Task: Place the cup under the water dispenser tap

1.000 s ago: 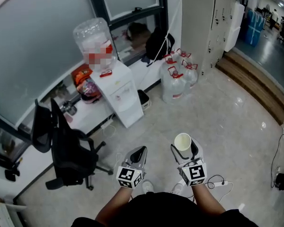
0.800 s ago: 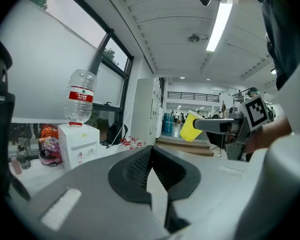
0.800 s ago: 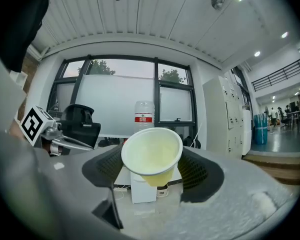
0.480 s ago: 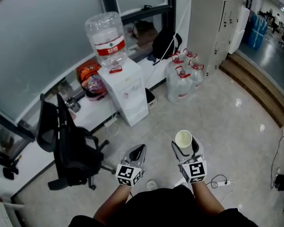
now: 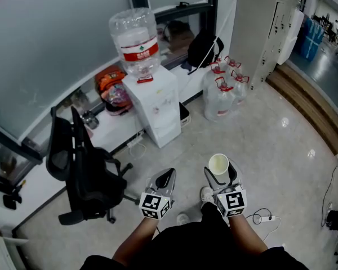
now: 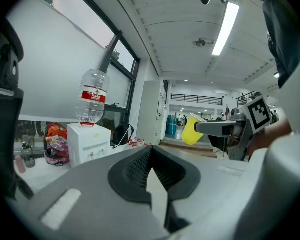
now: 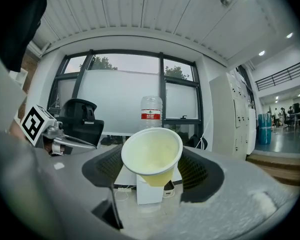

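Observation:
The white water dispenser (image 5: 156, 107) stands against the window ledge with a clear bottle (image 5: 136, 38) on top. Its taps (image 6: 92, 154) show small in the left gripper view. My right gripper (image 5: 219, 173) is shut on a pale yellow paper cup (image 5: 218, 164), held upright with its mouth up. In the right gripper view the cup (image 7: 151, 154) sits between the jaws and hides most of the dispenser (image 7: 149, 193). My left gripper (image 5: 168, 176) is to the cup's left, shut and holding nothing. Both grippers are well short of the dispenser, above the floor.
A black office chair (image 5: 83, 167) stands left of my path. Several full water jugs (image 5: 225, 91) sit on the floor right of the dispenser, with a small black bin (image 5: 183, 113) between. A power strip and cable (image 5: 266, 217) lie at the right. A wooden step (image 5: 304, 103) runs along the far right.
The person has walked forward: the dispenser, chair and jugs sit nearer and further right in the head view. Both grippers moved ahead together, with the cup still in the right one.

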